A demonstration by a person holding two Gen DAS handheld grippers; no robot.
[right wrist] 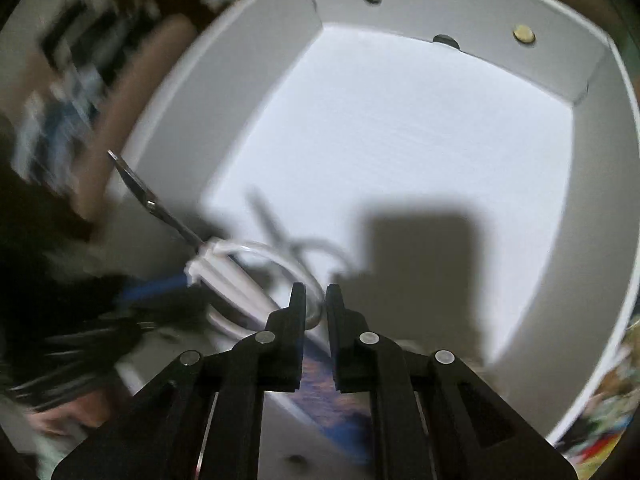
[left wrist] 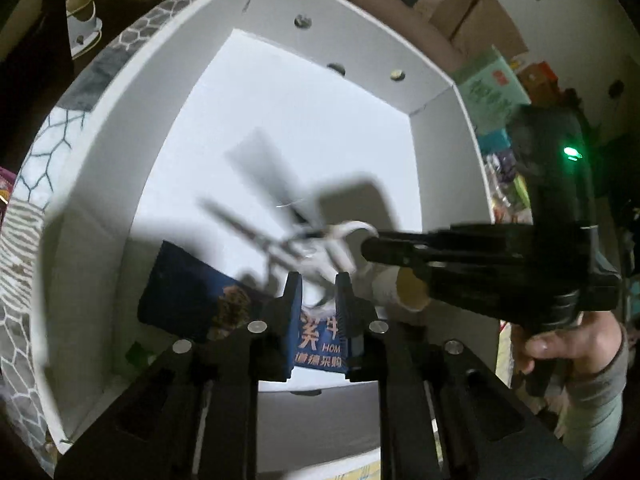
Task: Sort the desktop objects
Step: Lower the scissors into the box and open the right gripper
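Scissors hang low in frame over the white box, handle loop clamped in our right gripper; left gripper nearly closed, contents unclear. Drop-off step; next, release inside.

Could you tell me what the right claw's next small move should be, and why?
Probably lower a little, then let go: the right claw grips the scissors by a handle loop above the floor of the white box, their shadow lying apart from them, near the blue packet already inside.
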